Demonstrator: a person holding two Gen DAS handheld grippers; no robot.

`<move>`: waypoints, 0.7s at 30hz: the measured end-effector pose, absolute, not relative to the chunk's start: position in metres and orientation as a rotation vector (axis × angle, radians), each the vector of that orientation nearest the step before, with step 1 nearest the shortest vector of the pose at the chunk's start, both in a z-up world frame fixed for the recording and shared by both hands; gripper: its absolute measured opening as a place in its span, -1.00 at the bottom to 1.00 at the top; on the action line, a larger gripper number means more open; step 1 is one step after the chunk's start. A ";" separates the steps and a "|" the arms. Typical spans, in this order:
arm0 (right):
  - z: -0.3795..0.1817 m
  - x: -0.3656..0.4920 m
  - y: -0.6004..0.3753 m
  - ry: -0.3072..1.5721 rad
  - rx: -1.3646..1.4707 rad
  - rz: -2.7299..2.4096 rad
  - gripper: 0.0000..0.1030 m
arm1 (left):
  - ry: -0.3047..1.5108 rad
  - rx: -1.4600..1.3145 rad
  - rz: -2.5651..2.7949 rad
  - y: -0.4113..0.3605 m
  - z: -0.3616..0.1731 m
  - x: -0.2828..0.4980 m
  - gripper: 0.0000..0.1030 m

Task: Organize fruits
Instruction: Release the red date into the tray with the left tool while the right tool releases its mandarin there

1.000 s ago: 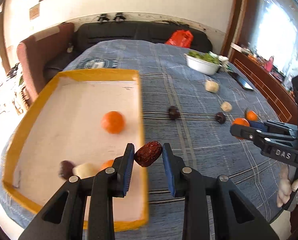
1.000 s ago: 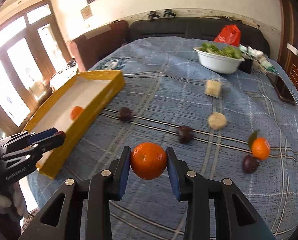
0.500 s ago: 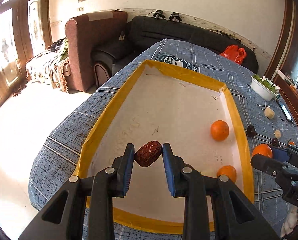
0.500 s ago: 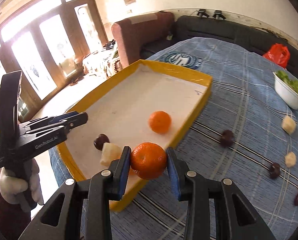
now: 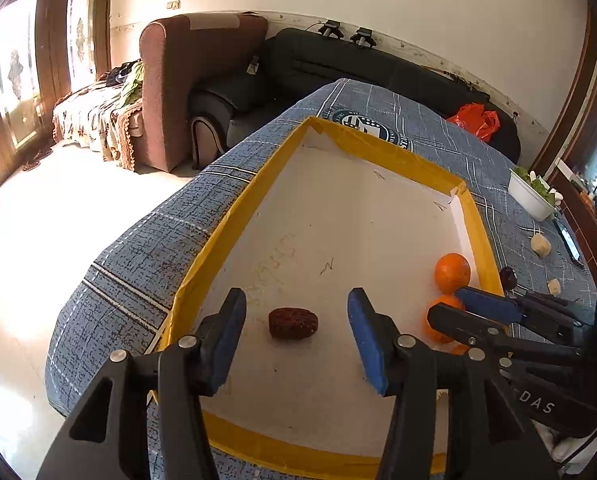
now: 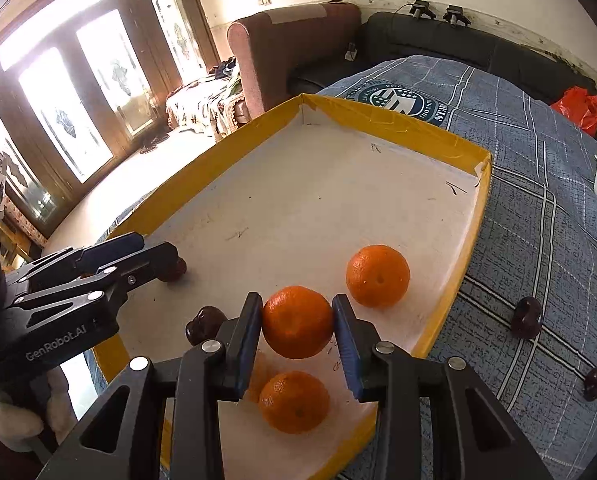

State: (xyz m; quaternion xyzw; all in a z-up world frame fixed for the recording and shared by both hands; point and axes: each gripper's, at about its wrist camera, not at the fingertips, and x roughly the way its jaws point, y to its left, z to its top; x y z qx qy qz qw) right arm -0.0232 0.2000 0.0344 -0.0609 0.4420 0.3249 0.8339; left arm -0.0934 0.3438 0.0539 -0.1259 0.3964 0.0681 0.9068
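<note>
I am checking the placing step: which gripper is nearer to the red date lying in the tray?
Left. The left gripper has just opened and its jaws straddle the red date without touching it. The right gripper is off to the side, holding a tangerine.

L gripper (image 5: 296, 334) had just been opening; pads stood clear either side of a red date (image 5: 293, 323), which lay free on white floor of yellow-rimmed tray (image 5: 226, 220). To its right, R gripper (image 5: 458, 308) reached in over tray w/ an orange (image 5: 438, 316) behind its fingers. 2nd orange (image 5: 452, 267) just beyond that, by tray's right wall. Farther right on the surface: white bowl (image 5: 530, 200) of greens.
</note>
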 end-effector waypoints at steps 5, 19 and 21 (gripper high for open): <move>0.040 -0.023 0.197 0.917 -0.115 0.683 0.00 | 0.824 -0.306 0.142 0.346 0.056 -0.098 0.25; 0.061 -0.042 0.133 0.868 -0.003 0.614 0.15 | 0.790 -0.178 0.133 0.273 0.083 -0.122 0.56; 0.062 -0.047 0.120 0.864 0.019 0.601 0.16 | 0.771 -0.117 0.156 0.259 0.090 -0.126 0.56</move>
